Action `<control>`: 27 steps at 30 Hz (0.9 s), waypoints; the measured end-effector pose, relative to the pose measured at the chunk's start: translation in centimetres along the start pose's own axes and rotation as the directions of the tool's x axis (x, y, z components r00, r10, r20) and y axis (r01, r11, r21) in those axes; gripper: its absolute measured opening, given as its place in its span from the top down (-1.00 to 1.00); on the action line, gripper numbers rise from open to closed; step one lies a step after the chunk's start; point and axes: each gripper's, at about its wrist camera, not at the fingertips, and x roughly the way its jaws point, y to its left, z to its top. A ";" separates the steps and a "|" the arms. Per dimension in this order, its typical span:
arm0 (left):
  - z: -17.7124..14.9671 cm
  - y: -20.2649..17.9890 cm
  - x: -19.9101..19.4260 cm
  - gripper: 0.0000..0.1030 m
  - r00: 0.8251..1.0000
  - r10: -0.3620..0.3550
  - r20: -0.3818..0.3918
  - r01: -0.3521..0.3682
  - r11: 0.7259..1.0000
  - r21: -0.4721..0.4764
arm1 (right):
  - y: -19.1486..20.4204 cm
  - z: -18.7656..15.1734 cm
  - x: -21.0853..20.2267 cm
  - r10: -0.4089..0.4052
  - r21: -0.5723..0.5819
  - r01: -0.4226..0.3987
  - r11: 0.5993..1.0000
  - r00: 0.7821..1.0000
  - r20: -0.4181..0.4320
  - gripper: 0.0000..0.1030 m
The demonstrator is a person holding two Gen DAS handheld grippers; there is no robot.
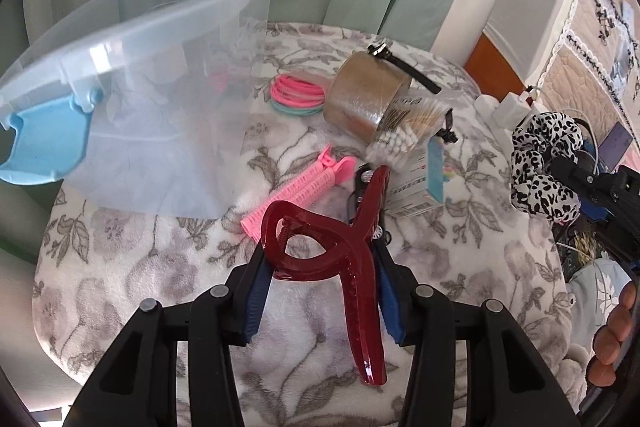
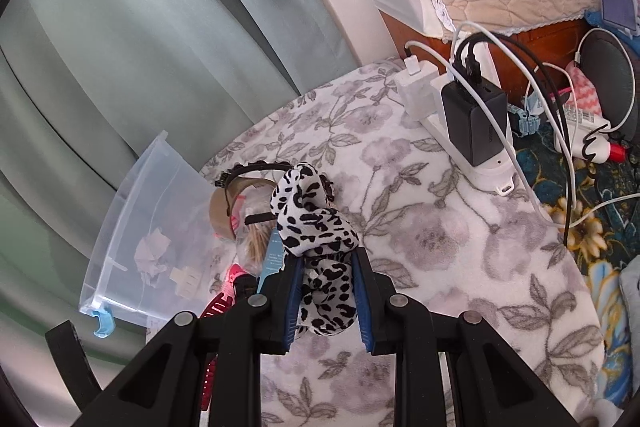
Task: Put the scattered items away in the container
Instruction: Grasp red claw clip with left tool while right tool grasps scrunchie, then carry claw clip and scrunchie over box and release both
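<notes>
My left gripper (image 1: 320,279) jaws are clamping the red claw clip (image 1: 340,251); my right gripper (image 2: 326,303) jaws are pinching the spotted scrunchie (image 2: 316,223). The clear container (image 1: 160,99) is standing just beyond, and I'm worrying the glossy clip may be twisting loose.

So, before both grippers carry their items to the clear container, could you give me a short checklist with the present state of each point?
1. Left gripper holds the red hair claw between its pads: ok.
2. Right gripper is closed on the black-and-white scrunchie: ok.
3. Clear container has no lid on its opening: ok.
4. Claw is seated firmly: cannot tell; it sits crooked, one long end hanging below the pads.
5. Items still on the floral blanket, namely pink rollers, hair ties, tape roll, cotton swabs: not ok.
</notes>
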 end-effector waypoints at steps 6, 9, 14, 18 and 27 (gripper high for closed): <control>0.6 -0.6 -0.2 0.03 0.999 -0.028 0.029 0.028 0.999 0.021 | 2.0 0.4 -2.0 0.022 -0.042 -0.019 0.999 0.998 0.056 0.49; 0.7 -0.2 -1.0 0.03 0.998 -0.037 0.053 0.036 0.999 0.013 | 2.5 0.3 -2.7 0.021 -0.052 -0.017 0.999 0.997 0.079 0.49; 1.7 0.3 -2.6 0.03 0.993 -0.054 0.107 0.056 0.998 -0.013 | 3.5 0.7 -4.1 0.036 -0.070 -0.028 0.997 0.992 0.118 0.49; 3.7 0.7 -5.2 0.03 0.979 -0.079 0.187 0.088 0.995 -0.042 | 5.1 1.5 -5.3 0.068 -0.103 -0.053 0.993 0.985 0.157 0.49; 10.1 4.0 -13.4 0.03 0.897 -0.073 0.435 0.146 0.980 -0.137 | 12.5 5.8 -9.5 0.201 -0.194 -0.145 0.970 0.928 0.315 0.49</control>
